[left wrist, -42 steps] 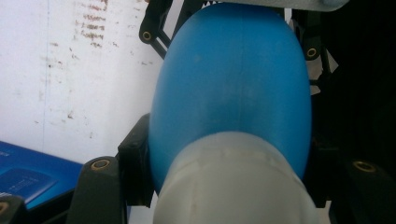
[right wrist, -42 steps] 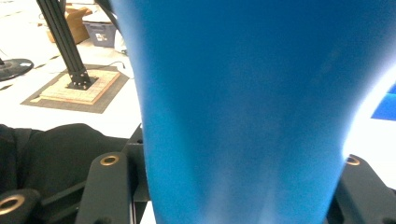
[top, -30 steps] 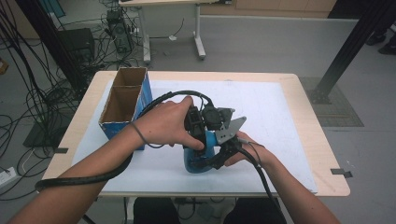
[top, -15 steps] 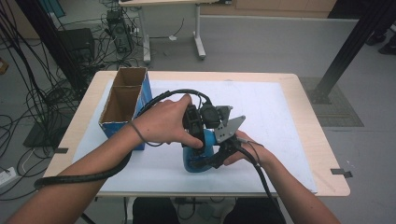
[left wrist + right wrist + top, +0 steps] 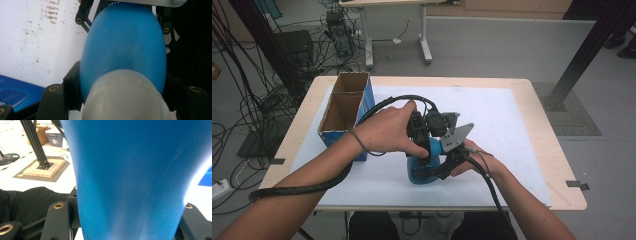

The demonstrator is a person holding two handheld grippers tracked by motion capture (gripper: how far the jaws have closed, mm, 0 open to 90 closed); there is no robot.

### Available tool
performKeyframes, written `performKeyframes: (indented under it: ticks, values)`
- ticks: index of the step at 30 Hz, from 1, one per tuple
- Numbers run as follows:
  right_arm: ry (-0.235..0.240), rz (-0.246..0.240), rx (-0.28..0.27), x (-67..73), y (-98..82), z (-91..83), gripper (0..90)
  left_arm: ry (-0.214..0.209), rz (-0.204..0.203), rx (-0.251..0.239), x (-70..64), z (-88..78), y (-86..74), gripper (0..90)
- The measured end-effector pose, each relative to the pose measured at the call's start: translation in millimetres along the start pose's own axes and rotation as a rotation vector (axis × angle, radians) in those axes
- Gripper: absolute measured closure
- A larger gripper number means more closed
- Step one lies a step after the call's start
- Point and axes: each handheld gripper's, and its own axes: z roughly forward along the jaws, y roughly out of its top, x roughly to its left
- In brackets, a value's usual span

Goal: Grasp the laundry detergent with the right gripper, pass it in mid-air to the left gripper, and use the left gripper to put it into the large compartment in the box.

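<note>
Both my grippers clamp the blue bottle (image 5: pixel 422 172).
My left gripper (image 5: pixel 419 135) and right gripper (image 5: pixel 447 162) squeeze it near the table's (image 5: pixel 532 100) front edge, beside the cardboard box (image 5: pixel 343 107).

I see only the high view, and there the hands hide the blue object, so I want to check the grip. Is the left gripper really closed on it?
Observer: Yes. In the left gripper view, the left gripper is shut on the blue object, with one jaw against each side.
Operator: Is the object blue everywhere?
Observer: No. The end nearest that camera is a white part.
Operator: And the right gripper?
Observer: In its own view, the right gripper is also shut on the blue object, with a jaw against each side.
</note>
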Motion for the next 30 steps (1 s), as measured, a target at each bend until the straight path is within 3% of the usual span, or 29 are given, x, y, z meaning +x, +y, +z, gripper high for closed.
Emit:
performKeyframes:
  ticks: [30]
  values:
    - [0.000,-0.004,-0.009,-0.8,-0.7,-1.2,42.4,0.014,-0.006,0.000,-3.4,-2.2,1.9,37.4]
